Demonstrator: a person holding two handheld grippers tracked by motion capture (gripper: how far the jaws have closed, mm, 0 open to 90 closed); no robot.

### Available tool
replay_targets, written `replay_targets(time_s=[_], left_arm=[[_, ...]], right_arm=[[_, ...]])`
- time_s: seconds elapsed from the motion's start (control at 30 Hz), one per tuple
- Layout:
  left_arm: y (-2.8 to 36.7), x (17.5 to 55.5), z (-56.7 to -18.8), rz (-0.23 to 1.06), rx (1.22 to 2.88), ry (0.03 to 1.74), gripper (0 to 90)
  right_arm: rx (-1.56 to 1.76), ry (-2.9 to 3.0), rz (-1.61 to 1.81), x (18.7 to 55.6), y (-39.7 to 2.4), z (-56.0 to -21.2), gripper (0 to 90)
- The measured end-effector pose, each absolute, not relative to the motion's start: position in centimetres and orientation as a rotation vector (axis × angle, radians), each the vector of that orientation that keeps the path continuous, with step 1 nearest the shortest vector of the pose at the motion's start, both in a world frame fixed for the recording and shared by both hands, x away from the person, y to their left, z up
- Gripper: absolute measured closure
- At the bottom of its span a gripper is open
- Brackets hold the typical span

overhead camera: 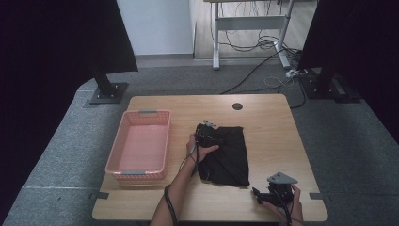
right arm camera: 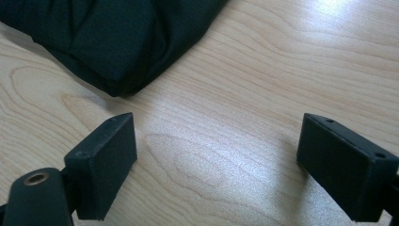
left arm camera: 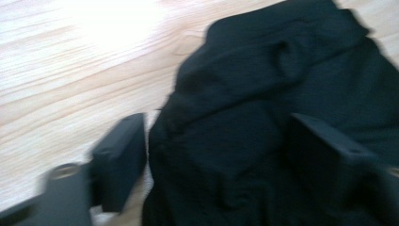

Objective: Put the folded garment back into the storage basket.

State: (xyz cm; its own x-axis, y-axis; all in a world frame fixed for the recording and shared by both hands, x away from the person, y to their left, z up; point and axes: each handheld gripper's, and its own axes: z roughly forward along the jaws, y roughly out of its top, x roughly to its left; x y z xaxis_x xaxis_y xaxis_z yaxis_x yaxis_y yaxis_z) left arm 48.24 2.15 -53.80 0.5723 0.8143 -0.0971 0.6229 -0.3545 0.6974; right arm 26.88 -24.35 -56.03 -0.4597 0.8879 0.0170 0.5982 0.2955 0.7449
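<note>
A black cloth (overhead camera: 228, 155) lies crumpled on the wooden table (overhead camera: 268, 122), right of centre. My left gripper (overhead camera: 203, 134) is down on the cloth's far left corner. In the left gripper view its jaws (left arm camera: 219, 122) stand apart with the bunched black cloth (left arm camera: 282, 70) lying between them; the left pad (left arm camera: 120, 157) sits at the cloth's edge and the picture is blurred. My right gripper (overhead camera: 256, 194) rests near the table's front right edge, just off the cloth's near corner. Its jaws (right arm camera: 217, 121) are open over bare wood, with the cloth's corner (right arm camera: 108, 37) ahead of them.
A pink plastic basket (overhead camera: 141, 113) stands on the table's left side. A round cable hole (overhead camera: 237, 106) is at the table's far edge. Beyond the table are black stands, a desk frame and cables on the floor.
</note>
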Motion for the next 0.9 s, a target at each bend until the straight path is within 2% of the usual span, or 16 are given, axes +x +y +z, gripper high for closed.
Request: replay_targets(time_s=[0.07, 0.23, 0.7, 0.9], left_arm=[[2.1, 48.0, -53.8, 0.328, 2.084, 1.13, 37.5], [2.1, 47.5, -53.9, 0.307, 2.052, 1.118, 51.4], [1.0, 45.5, -53.0, 0.485, 2.018, 1.076, 65.0], [1.0, 45.0, -52.2, 0.499, 2.004, 1.048, 66.2]], right_arm=[[1.331, 2.168, 0.983, 26.9, -24.3, -56.0, 11.9], [1.331, 2.168, 0.983, 26.9, -24.3, -56.0, 12.0], [1.33, 2.168, 0.984, 26.9, -24.3, -56.0, 12.4], [1.312, 2.175, 0.997, 26.7, -24.3, -56.0, 15.8]])
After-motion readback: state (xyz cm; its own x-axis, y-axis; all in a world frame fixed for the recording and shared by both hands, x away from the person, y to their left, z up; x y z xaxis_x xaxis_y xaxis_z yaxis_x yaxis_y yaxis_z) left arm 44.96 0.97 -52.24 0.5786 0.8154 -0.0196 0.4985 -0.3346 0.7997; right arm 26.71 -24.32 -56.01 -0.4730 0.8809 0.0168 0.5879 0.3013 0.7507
